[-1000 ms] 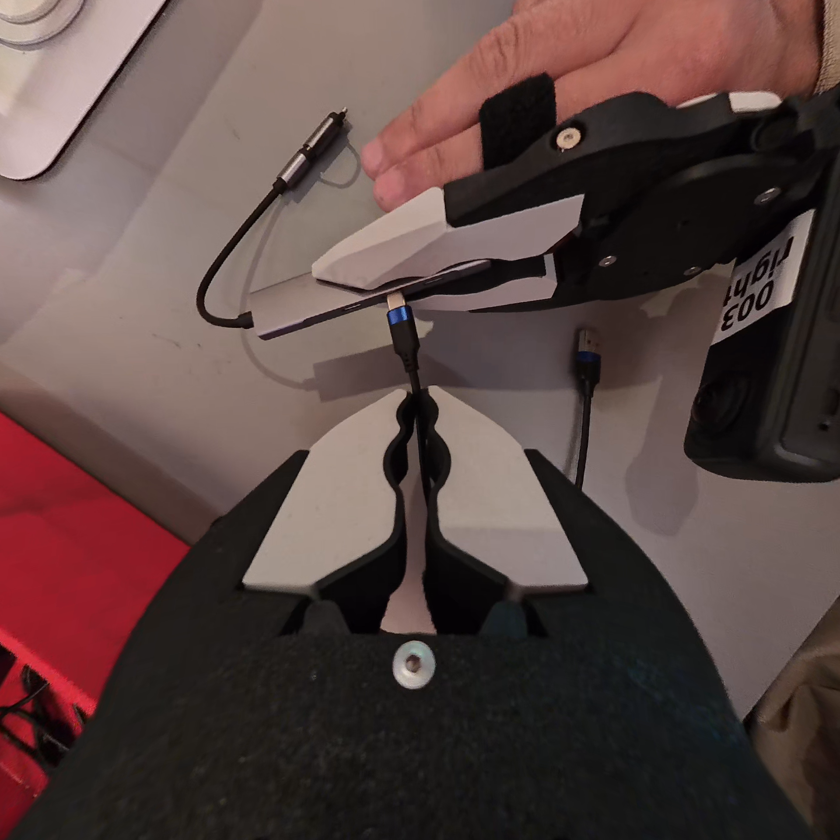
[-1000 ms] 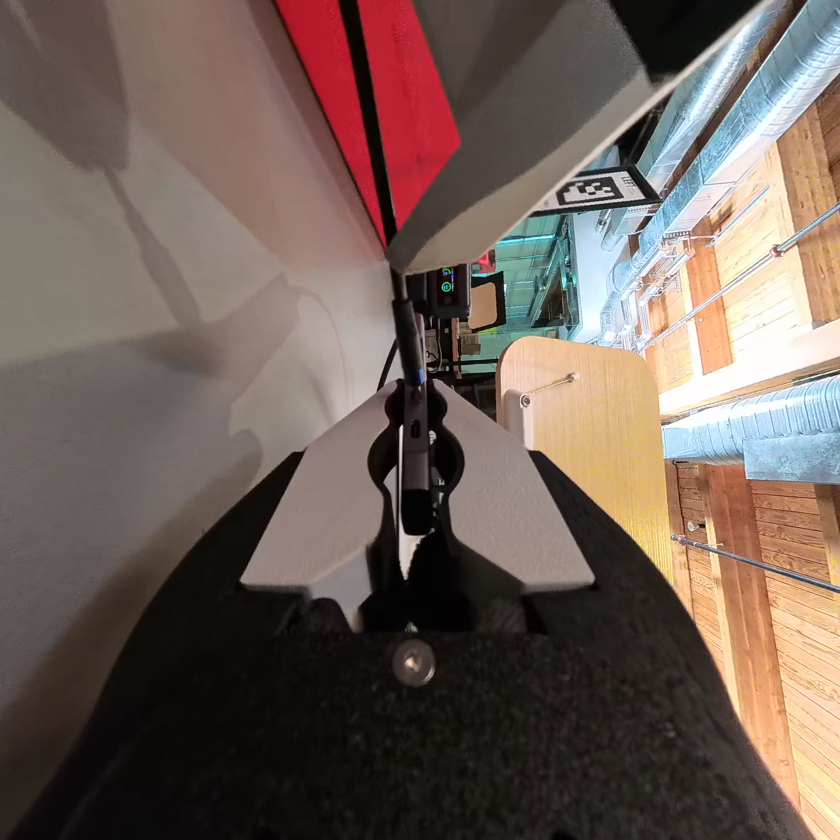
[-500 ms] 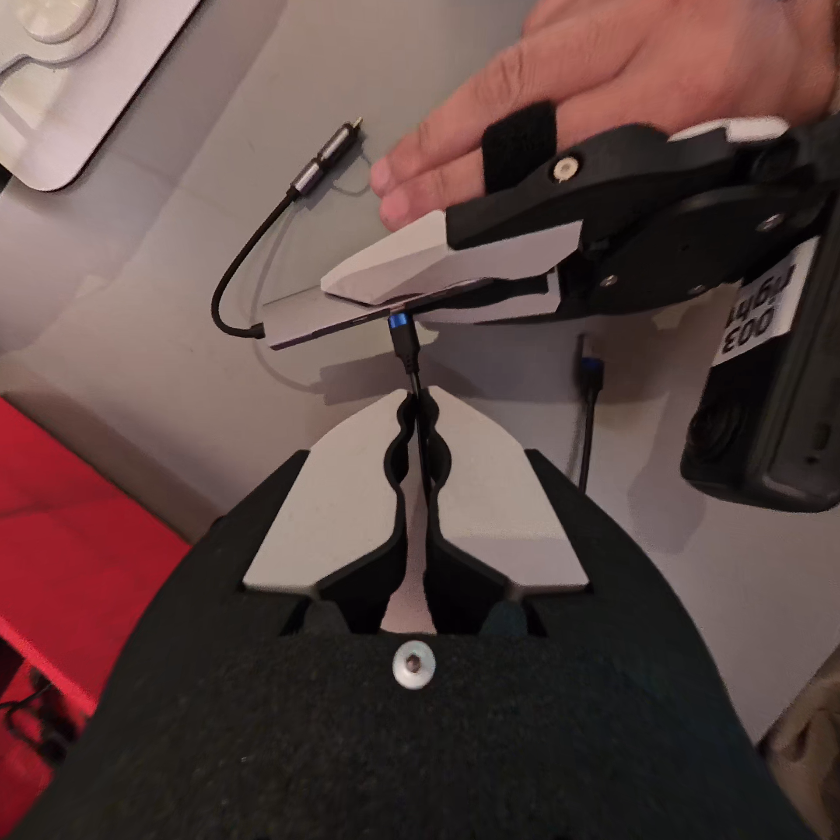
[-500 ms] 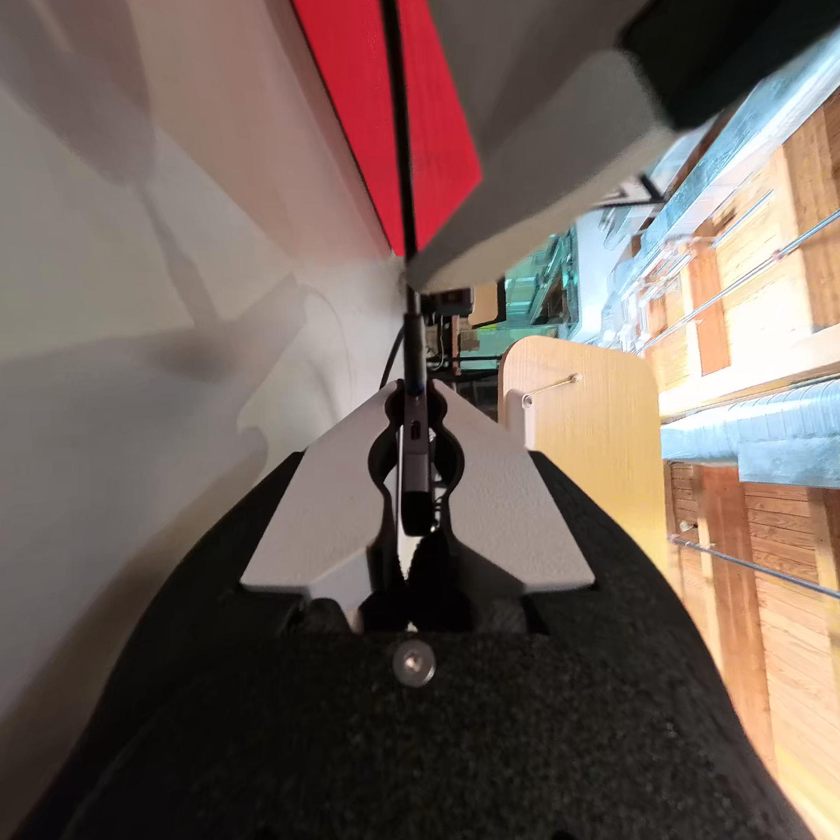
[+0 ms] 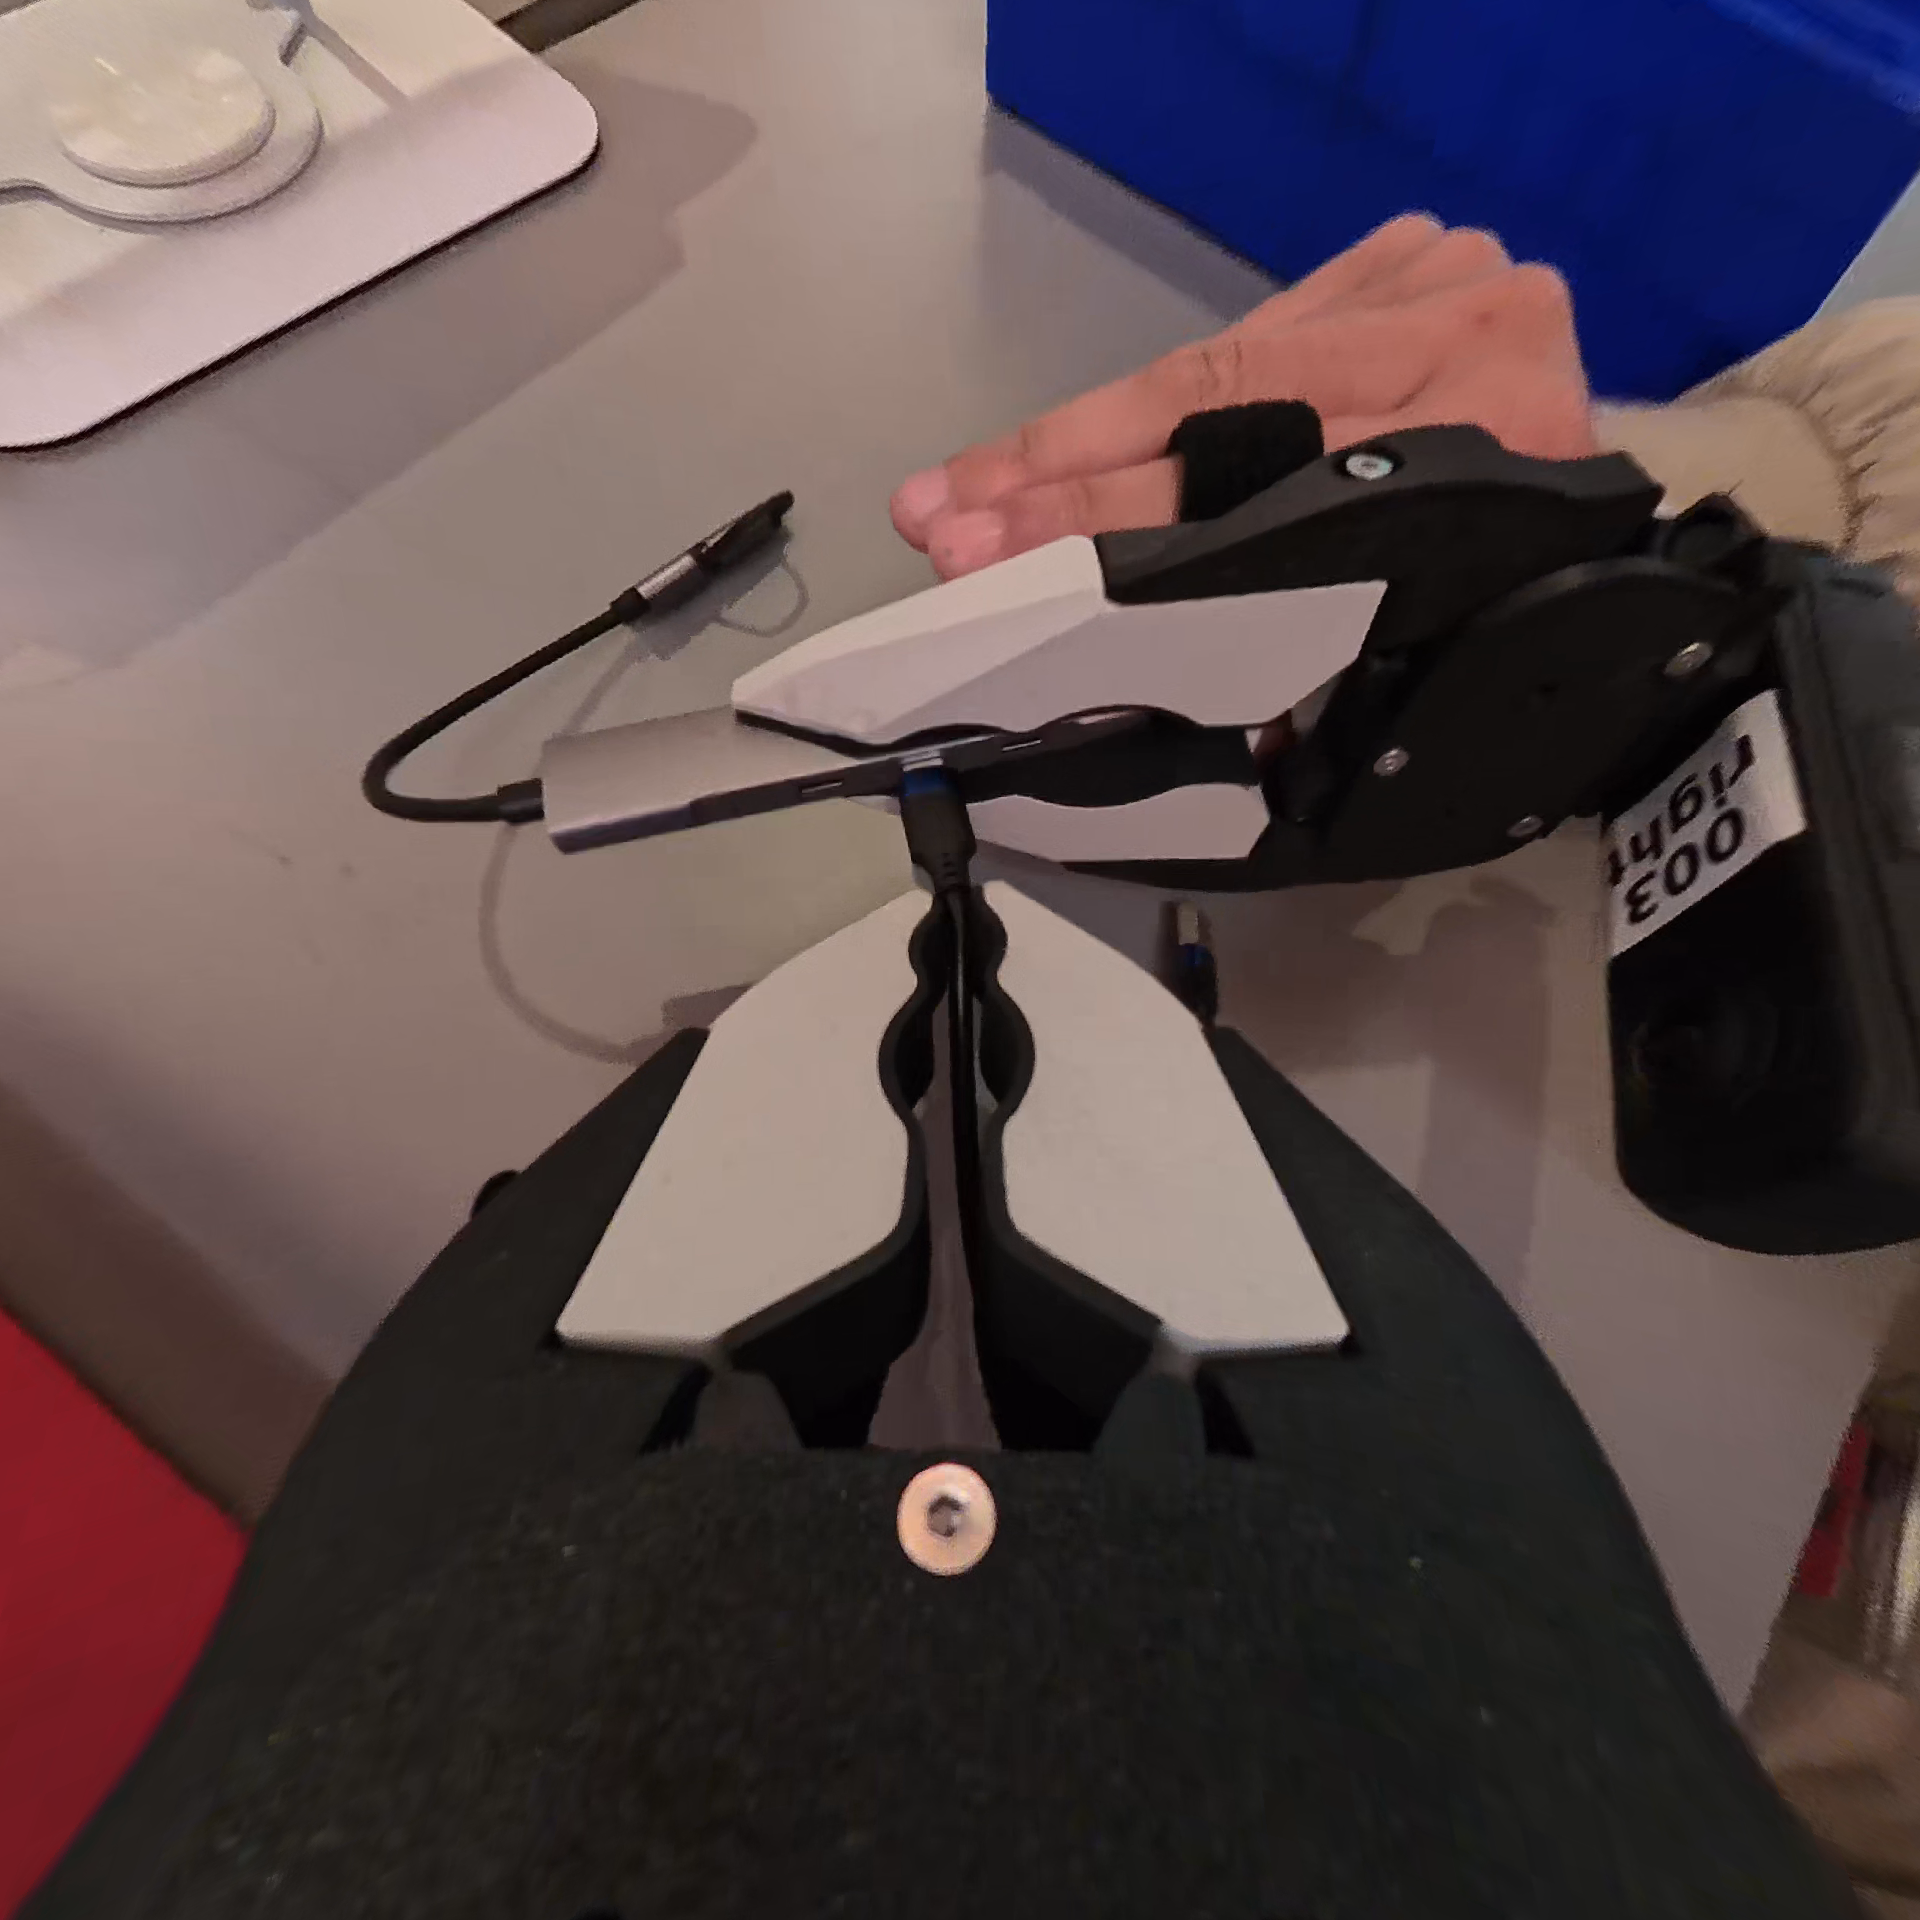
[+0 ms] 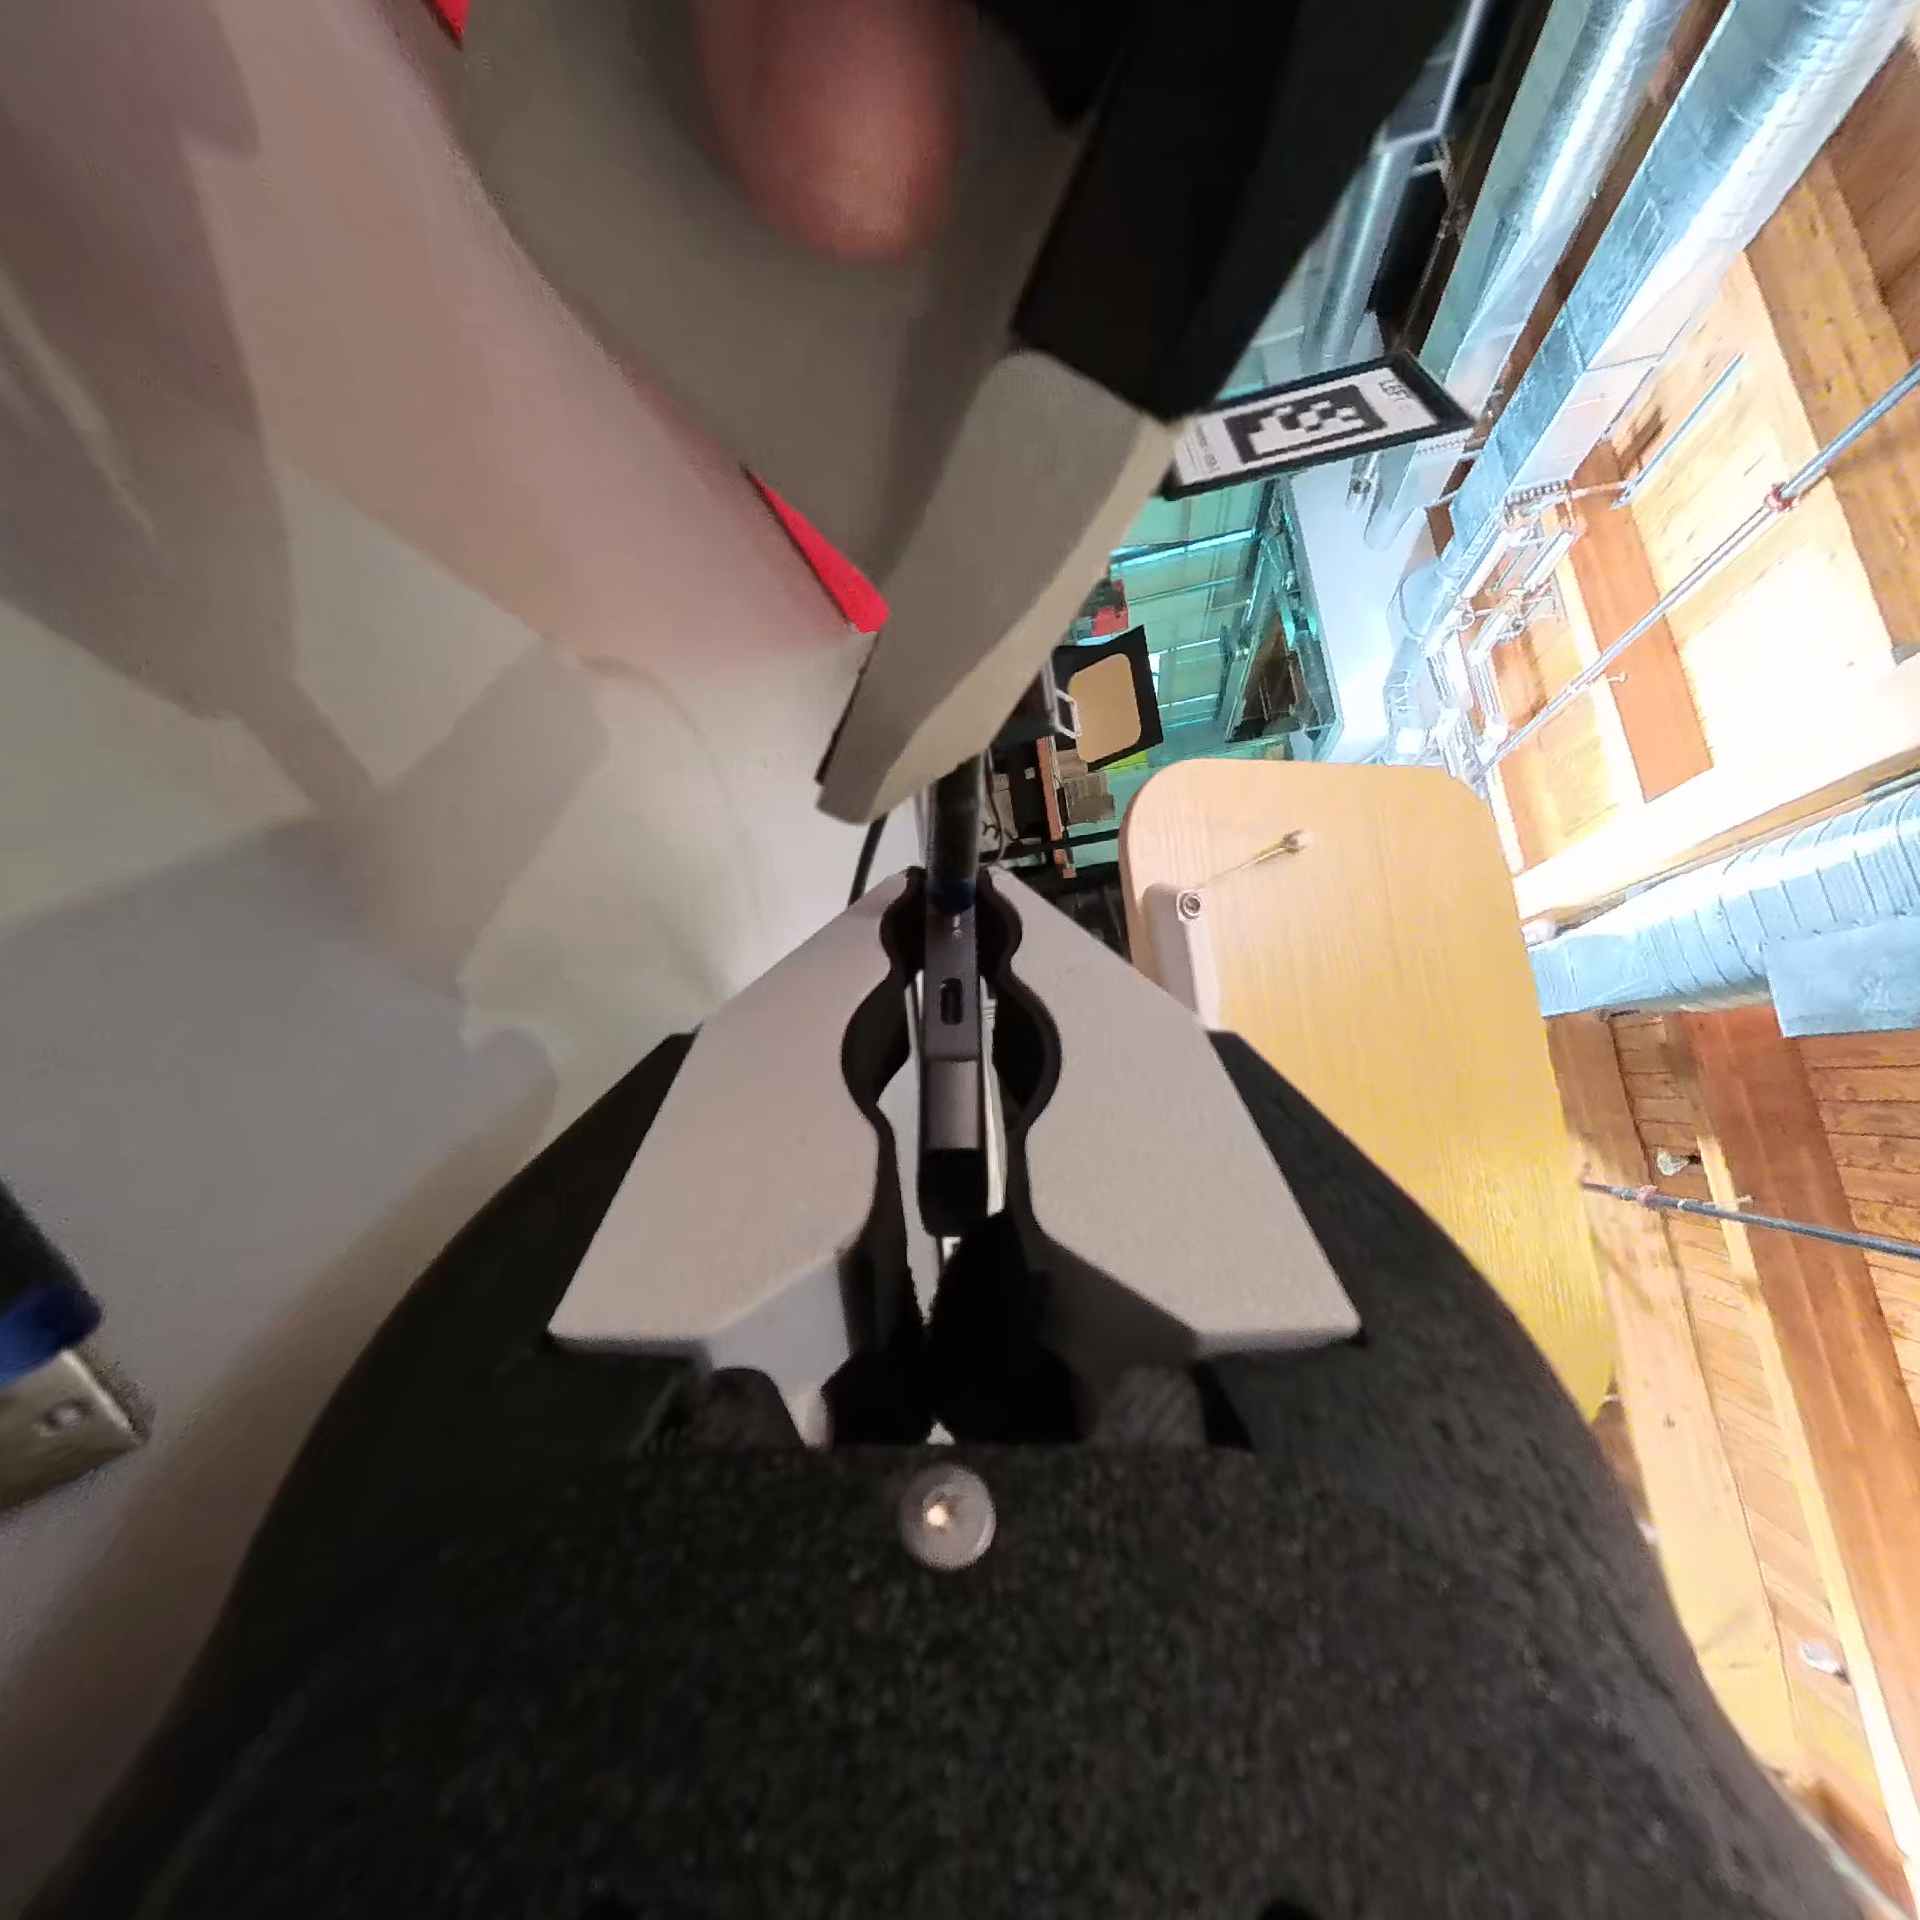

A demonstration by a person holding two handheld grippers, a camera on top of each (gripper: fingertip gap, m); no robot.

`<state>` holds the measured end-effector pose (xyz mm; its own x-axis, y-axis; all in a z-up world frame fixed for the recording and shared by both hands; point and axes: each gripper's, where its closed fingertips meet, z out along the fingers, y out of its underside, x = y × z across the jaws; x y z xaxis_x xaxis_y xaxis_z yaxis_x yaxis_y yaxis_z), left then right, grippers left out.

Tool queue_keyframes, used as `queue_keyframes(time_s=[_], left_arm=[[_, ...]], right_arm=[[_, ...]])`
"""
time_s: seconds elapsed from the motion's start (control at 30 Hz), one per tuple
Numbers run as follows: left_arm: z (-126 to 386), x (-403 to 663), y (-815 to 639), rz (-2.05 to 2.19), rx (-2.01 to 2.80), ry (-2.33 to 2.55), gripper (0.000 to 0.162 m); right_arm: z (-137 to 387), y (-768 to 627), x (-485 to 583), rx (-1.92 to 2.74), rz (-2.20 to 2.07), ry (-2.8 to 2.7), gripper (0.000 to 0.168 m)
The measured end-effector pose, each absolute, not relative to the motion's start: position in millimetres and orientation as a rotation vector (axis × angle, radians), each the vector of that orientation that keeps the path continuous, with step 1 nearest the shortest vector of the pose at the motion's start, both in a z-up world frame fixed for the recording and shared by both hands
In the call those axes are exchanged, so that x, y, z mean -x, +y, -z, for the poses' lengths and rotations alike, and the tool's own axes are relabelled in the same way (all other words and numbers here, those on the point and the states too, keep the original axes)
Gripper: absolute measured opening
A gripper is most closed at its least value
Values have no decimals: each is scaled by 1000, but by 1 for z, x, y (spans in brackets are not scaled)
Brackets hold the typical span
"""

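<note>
My left gripper (image 5: 956,914) is shut on a thin black cable (image 5: 961,1039). The cable's blue-ringed plug (image 5: 928,810) sits in a port on the side of a flat grey hub (image 5: 655,774). My right gripper (image 5: 831,743) comes in from the right, shut on the hub and holding it above the grey table (image 5: 260,935). The hub's own short lead ends in a plug (image 5: 717,540) lying on the table. In the right wrist view, my right gripper (image 6: 951,894) clamps the hub (image 6: 951,1049) edge-on, and the left gripper's finger (image 6: 935,675) hangs just ahead.
A white pad with a round white disc (image 5: 312,208) lies at the far left. A blue bin (image 5: 1455,125) stands at the back right, a red surface (image 5: 83,1558) at the near left. A second blue-ringed plug (image 5: 1190,940) lies on the table. A hand (image 5: 1299,384) holds the right gripper. Some 5 centimetres of space lies between my two pairs of fingers.
The plug's bare metal tip, visible a second ago, has gone into the hub's port. Both grippers have shifted together, so the blue bin now shows behind.
</note>
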<state>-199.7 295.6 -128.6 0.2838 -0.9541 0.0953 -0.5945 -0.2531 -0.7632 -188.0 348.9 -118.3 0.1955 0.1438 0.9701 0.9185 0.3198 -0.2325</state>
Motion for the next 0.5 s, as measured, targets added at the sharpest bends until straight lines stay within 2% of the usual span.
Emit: queue_keyframes(time_s=[0.5], left_arm=[[121, 214, 300, 775, 1906, 1467, 2]], right_arm=[[110, 343, 188, 1066, 691, -1234, 8]])
